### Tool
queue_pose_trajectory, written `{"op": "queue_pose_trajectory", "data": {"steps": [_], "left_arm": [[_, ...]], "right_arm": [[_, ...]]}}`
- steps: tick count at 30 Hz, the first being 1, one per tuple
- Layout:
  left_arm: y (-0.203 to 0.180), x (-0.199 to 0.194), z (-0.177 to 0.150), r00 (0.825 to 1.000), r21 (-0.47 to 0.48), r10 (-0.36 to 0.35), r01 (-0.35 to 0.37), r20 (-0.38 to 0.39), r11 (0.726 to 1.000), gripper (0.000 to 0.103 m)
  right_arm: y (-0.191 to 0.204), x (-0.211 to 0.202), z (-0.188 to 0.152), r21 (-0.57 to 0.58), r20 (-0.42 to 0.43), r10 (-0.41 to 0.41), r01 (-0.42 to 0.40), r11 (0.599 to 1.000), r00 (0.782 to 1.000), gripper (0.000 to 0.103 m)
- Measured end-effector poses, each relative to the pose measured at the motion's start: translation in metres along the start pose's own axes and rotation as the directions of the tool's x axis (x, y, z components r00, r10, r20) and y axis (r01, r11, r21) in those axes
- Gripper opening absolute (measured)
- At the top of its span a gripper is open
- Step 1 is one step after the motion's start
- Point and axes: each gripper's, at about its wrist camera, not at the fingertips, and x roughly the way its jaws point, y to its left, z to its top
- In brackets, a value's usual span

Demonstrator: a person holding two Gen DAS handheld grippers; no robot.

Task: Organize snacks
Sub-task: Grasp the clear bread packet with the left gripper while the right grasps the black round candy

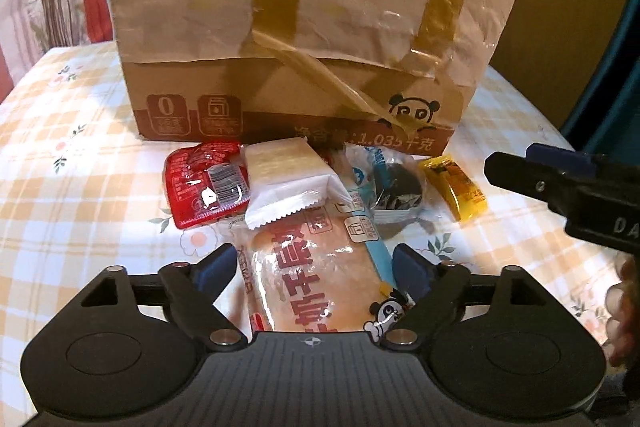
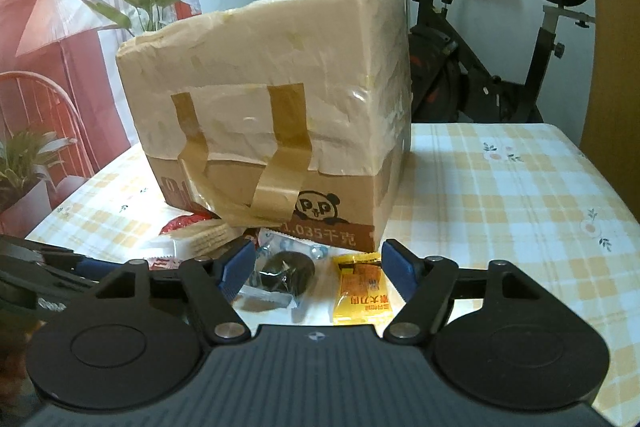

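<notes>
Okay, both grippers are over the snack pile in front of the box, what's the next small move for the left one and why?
Probably close the left gripper on the bread packet. Its jaws stand open on either side of that packet without pressing it, and the packet lies nearest of the pile, partly under the white wafer packet. The right gripper is open over the yellow candy, so they shouldn't clash.

Taped cardboard box (image 1: pixel 312 27) upright, snack packets before it: red (image 1: pixel 204 183), white wafer (image 1: pixel 288 179), bread (image 1: pixel 316 267), yellow (image 1: pixel 456 187)

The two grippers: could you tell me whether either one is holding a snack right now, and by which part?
Nothing is held. The left gripper stands open astride the bread packet, pads clear of it. The right gripper stands open over the yellow candy without touching it.
</notes>
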Motion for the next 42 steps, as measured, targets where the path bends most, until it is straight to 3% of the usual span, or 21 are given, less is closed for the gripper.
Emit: {"op": "queue_pose_trajectory", "data": {"steps": [11,16,19,25,34,42], "left_arm": [[0.013,-0.008,-0.009,0.999,-0.002,-0.051,0.051,0.017,0.999,0.076],[0.036,-0.017,-0.012,1.000,-0.051,-0.010,0.010,0.007,0.999,0.076],[0.049,-0.023,-0.018,1.000,-0.075,0.019,-0.018,0.012,0.997,0.076],[0.065,-0.029,-0.024,0.998,-0.108,0.050,-0.046,0.031,0.993,0.076],[0.066,-0.027,-0.025,0.997,-0.120,0.053,-0.045,0.061,0.992,0.077],[0.073,-0.028,-0.031,0.997,-0.142,0.039,-0.029,0.064,0.989,0.078]], "right_arm": [[0.003,0.007,-0.007,0.013,-0.028,0.014,-0.013,1.000,1.000,0.073],[0.007,0.010,-0.011,0.013,-0.047,0.024,-0.023,1.000,0.999,0.073],[0.010,0.015,-0.012,0.012,-0.072,0.047,-0.046,0.999,0.996,0.065],[0.020,0.035,-0.010,-0.003,-0.116,0.072,-0.073,0.997,0.991,0.065],[0.029,0.090,0.003,0.000,-0.196,0.022,-0.023,1.000,0.980,0.065],[0.037,0.087,-0.017,-0.066,-0.133,-0.018,0.009,0.998,0.991,0.059]]}}
